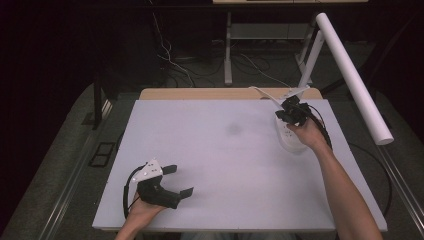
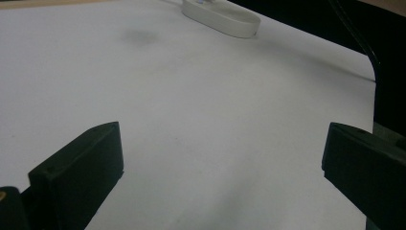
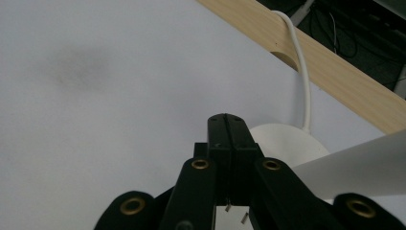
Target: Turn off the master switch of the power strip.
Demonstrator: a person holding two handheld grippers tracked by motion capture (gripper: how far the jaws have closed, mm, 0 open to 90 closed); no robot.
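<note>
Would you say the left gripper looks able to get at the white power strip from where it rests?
Probably yes: the left gripper stands open, and bare table lies between it and the white power strip.

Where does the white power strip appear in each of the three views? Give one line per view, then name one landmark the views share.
High view: the white power strip lies at the table's right, under the right gripper.
Left gripper view: top edge, right of centre.
Right gripper view: its rounded end shows just behind the closed jaws.
Shared landmark: the dark smudge on the white mat, seen in all three views.
</note>
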